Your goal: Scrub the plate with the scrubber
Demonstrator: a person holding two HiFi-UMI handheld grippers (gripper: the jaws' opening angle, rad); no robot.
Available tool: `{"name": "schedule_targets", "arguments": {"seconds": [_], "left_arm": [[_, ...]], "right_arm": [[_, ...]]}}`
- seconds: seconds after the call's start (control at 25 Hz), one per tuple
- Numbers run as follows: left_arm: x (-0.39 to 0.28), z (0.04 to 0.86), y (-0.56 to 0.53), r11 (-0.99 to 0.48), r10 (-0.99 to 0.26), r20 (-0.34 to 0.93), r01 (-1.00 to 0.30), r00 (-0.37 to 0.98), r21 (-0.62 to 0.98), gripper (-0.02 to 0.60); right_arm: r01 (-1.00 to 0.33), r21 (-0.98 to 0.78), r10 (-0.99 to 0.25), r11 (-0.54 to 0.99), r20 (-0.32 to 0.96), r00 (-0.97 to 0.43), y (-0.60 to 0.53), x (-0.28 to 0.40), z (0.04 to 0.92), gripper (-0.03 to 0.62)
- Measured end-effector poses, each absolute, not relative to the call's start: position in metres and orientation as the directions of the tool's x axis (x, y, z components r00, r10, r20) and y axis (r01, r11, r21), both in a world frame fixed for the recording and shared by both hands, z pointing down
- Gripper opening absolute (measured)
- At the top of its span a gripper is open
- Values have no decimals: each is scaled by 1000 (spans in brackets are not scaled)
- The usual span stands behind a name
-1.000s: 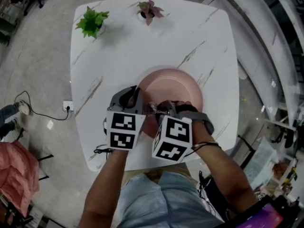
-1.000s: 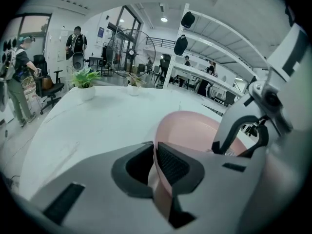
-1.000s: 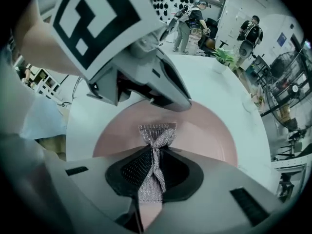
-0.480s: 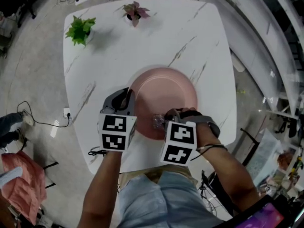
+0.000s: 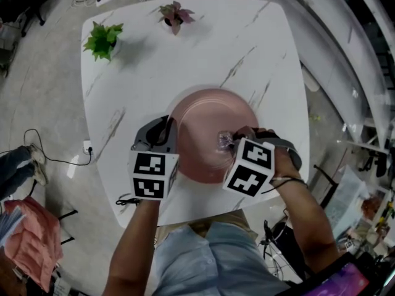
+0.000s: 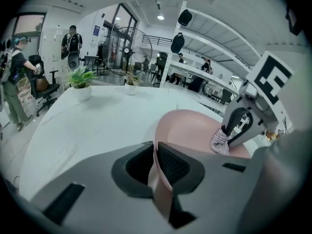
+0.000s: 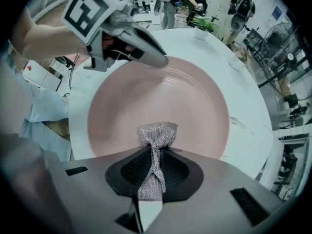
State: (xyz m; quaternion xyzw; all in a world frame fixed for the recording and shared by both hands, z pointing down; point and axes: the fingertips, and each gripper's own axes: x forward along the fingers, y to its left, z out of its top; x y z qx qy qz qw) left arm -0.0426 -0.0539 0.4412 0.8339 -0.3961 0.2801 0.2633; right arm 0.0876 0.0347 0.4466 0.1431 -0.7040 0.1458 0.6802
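You're mid-scrub: your left gripper (image 6: 155, 152) is clamped on the near rim of the plate (image 6: 190, 130), steadying it, while your right gripper (image 7: 155, 154) pinches the scrubber (image 7: 157, 133), its tuft seemingly on the plate just beyond the fingertips, so next sweep it firmly across the centre.

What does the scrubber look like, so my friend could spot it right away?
Find the white marble table, then the big pink plate near the person's edge. Over the plate's right side, the right gripper pinches a small scrubber. It is the only silvery, sparkly, crumpled mesh thing there; the green plant and pink-leaved plant far back are leafy.
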Motion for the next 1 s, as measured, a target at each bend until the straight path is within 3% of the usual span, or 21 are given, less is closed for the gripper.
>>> {"name": "schedule_targets", "arguments": {"seconds": [0.56, 1.0], "left_arm": [[-41, 441, -54, -541, -517, 671, -810, 532, 225, 25], [-41, 441, -53, -537, -515, 676, -813, 527, 225, 25]], "right_arm": [[-427, 85, -102, 900, 995, -17, -26, 89, 448, 74], [-349, 101, -138, 932, 987, -85, -28, 40, 448, 74]]}}
